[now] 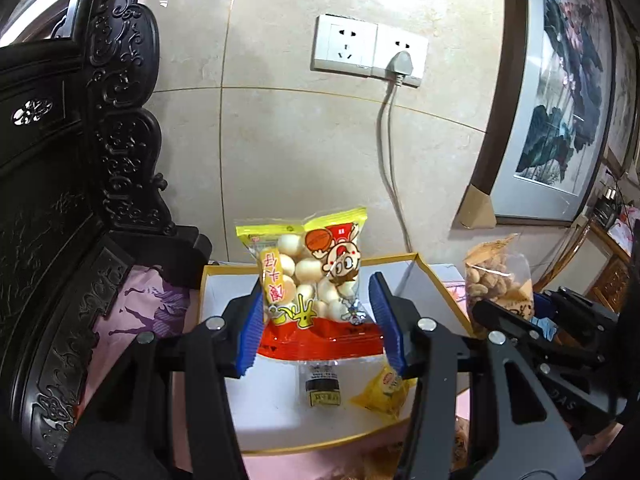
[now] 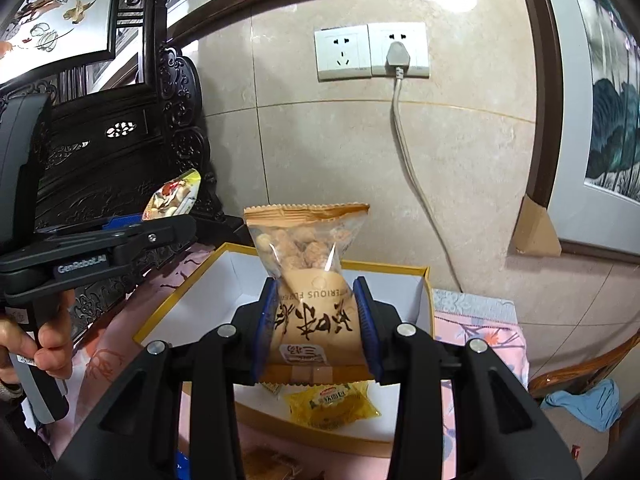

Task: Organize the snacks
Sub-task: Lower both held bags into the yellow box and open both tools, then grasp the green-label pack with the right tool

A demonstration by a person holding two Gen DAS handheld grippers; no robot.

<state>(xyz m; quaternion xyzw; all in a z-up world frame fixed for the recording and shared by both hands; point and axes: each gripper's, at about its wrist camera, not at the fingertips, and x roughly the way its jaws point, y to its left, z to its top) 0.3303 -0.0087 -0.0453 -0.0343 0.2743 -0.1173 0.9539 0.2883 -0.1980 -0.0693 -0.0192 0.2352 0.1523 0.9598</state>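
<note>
Carved dark wooden furniture (image 1: 60, 208) stands leftmost. Left gripper (image 1: 320, 320), jaws clamped on a yellow-and-red cartoon-printed bag of pale round buns (image 1: 308, 276), holds it upright over the gold-rimmed white cardboard box (image 1: 424, 276), probably for dropping in. Right gripper (image 2: 318, 332), jaws clamped on a tan bag of brown nut snacks (image 2: 308, 280), hangs likewise. A small yellow wrapped cake (image 2: 332, 402) lies inside.

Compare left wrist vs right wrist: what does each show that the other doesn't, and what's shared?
Left wrist only: a small dark-labelled packet lying in the box, and a purple-patterned cloth.

Right wrist only: the hand holding the left gripper, and a blue cloth on a chair.

Both: gold-rimmed white box, yellow packet, wall sockets, both held bags.
</note>
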